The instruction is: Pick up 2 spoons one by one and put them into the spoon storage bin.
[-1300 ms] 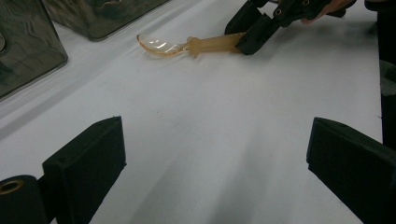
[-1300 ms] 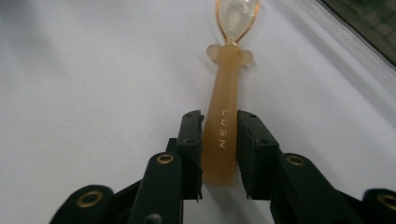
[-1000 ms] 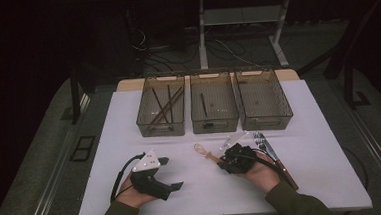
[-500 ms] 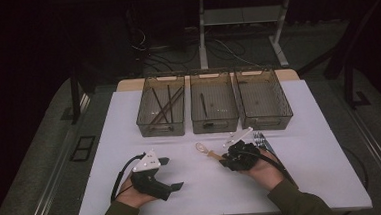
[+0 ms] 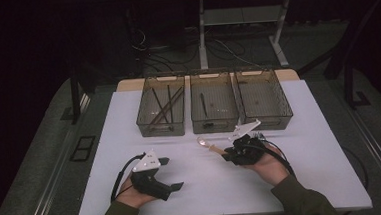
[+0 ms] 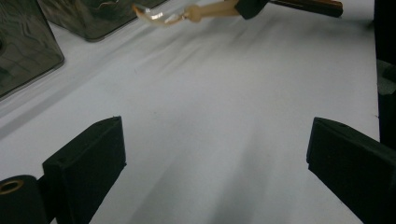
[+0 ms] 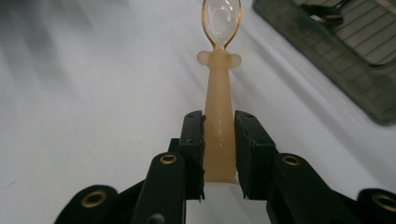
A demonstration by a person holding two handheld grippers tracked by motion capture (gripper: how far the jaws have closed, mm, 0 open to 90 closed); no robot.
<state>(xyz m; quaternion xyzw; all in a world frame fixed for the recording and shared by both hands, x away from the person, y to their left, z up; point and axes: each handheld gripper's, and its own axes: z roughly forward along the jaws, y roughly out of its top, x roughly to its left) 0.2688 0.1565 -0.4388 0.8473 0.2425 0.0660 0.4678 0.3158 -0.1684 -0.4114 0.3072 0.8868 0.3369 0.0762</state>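
The right tool (image 7: 219, 140) clamps a small spoon (image 7: 219, 93) by its handle, bowl forward just before the middle bin (image 5: 214, 108), apparently for sorting; the left tool (image 5: 175, 173) rests wide open, empty, on the tabletop (image 5: 203, 187).

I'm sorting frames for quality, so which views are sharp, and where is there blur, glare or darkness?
High view: table lit evenly, room behind nearly black, small things soft. Left gripper view: streaky blur on the tabletop, spoon soft at the top edge. Right gripper view: right gripper and spoon handle crisp, spoon bowl glaring white, bin out of focus.
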